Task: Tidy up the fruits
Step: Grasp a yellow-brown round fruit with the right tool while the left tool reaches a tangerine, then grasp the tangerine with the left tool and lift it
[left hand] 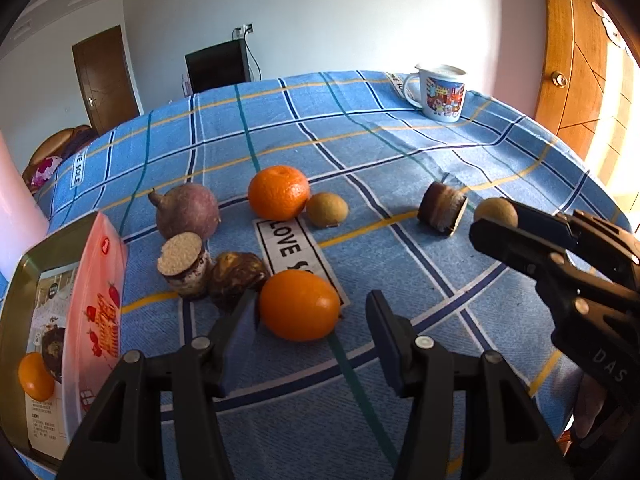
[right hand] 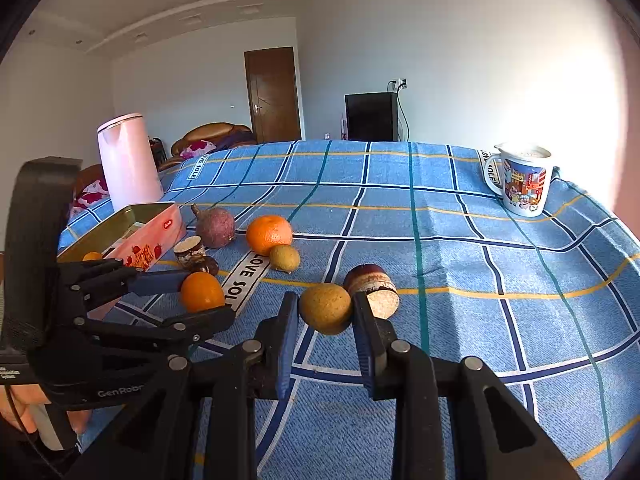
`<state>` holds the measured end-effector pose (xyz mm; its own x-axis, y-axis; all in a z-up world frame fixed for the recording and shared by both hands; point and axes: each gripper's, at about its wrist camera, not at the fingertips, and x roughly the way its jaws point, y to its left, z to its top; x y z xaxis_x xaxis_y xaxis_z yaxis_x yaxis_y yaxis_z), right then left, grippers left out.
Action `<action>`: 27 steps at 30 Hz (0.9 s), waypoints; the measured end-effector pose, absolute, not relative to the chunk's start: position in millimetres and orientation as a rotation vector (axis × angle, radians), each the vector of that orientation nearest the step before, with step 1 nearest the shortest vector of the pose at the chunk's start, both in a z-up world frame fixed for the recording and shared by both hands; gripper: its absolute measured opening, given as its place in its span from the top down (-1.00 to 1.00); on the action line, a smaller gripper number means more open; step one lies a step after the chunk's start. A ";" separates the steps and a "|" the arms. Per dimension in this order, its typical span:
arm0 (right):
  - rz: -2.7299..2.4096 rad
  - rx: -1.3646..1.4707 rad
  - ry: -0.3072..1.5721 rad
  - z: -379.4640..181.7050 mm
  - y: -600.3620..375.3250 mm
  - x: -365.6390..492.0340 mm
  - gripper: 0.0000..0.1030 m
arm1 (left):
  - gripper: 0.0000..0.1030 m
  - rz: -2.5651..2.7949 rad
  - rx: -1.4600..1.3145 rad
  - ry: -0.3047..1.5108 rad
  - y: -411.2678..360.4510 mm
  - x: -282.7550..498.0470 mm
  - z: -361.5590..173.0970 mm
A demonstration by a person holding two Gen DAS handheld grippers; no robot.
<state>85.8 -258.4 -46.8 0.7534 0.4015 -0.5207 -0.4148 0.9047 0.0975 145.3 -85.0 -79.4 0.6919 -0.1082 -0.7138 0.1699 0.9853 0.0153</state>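
My left gripper is open, its fingers on either side of a near orange on the blue checked cloth; it also shows in the right wrist view around that orange. My right gripper has its pads at both sides of a round tan fruit, which rests on the cloth; in the left wrist view the fruit shows behind the gripper's fingers. A second orange, a small tan fruit and a purple fruit lie further back.
A pink tin box at the left holds a small orange. Two cake pieces and a brown pastry lie among the fruit. A mug stands at the far right, a pink kettle at the far left.
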 end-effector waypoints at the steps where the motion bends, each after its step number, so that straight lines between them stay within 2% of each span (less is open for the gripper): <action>1: 0.445 -0.020 0.560 -46.7 -259.2 85.4 0.44 | -0.04 -0.155 0.080 0.791 -84.9 145.1 -79.4; 3: 0.444 -0.006 0.549 -46.3 -261.6 84.3 0.44 | 0.15 -0.160 0.093 0.785 -86.4 142.6 -79.6; 13: 0.408 0.113 0.445 -40.2 -284.2 74.3 0.44 | 0.15 -0.182 0.041 0.684 -79.2 127.1 -71.3; 27: 0.385 0.063 0.390 -38.2 -277.7 65.2 0.44 | 0.15 -0.168 0.032 0.523 -72.7 105.3 -58.5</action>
<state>65.2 -277.7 -38.2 0.8538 0.3775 -0.3585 -0.3536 0.9259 0.1329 105.3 -72.7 -58.5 0.8527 -0.1514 -0.5000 0.1678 0.9857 -0.0124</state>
